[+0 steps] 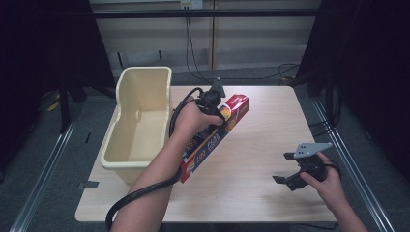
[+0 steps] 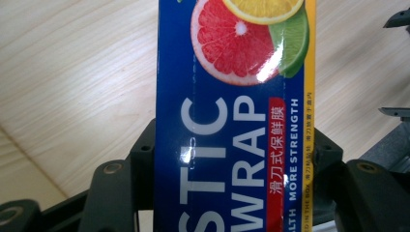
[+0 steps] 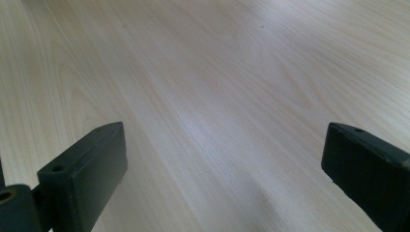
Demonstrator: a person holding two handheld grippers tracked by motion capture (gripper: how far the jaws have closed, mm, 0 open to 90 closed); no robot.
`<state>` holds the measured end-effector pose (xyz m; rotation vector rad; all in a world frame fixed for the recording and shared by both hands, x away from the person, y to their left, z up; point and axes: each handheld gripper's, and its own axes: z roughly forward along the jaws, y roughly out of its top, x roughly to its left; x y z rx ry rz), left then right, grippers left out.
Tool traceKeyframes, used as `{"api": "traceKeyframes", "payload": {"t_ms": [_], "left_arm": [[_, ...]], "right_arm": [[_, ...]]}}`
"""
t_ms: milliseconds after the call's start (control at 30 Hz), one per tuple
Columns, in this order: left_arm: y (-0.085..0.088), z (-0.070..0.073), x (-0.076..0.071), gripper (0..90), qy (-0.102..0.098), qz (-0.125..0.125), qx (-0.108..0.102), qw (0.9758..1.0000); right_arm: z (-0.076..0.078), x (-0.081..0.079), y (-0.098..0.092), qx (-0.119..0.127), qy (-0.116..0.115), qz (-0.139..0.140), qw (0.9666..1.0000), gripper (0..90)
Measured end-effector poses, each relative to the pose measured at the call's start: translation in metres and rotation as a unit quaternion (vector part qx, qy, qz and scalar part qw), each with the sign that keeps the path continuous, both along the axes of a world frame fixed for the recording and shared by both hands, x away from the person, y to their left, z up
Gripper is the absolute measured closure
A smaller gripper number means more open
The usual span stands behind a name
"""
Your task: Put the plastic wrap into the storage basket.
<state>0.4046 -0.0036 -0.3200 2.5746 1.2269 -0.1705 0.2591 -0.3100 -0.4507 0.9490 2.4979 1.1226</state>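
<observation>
Jaws of my left hand-held gripper (image 1: 216,107) are clamped on the two long sides of the plastic wrap box (image 2: 234,121), with blue face and citrus print toward its camera. In the high view the box (image 1: 212,140) runs diagonally through centre frame, just right of the cream plastic bin (image 1: 140,121), which sits at the left edge of the tabletop (image 1: 261,140). My right hand-held gripper (image 1: 290,166), lower right of frame, has its jaws spread wide and empty over bare wood.
</observation>
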Motion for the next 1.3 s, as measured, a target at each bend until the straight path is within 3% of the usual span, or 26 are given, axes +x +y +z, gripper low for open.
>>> {"api": "traceKeyframes", "payload": {"t_ms": [333,633,933,1300], "left_arm": [[0.007,0.022,0.002,40.5,-0.001,0.019,0.009,0.9998],[0.016,0.038,0.004,40.5,0.000,0.034,0.002,0.9994],[0.028,0.054,0.006,40.5,-0.006,0.034,0.004,0.9994],[0.046,0.072,0.008,40.5,-0.011,0.064,0.001,0.9979]], "right_arm": [[0.000,0.000,0.001,-0.002,0.001,0.000,1.0000,2.3],[0.000,0.000,0.001,-0.003,0.005,0.001,1.0000,2.3],[0.000,-0.001,0.002,-0.006,0.004,0.000,1.0000,2.3],[-0.001,-0.001,0.003,-0.009,0.001,-0.002,1.0000,2.3]]}}
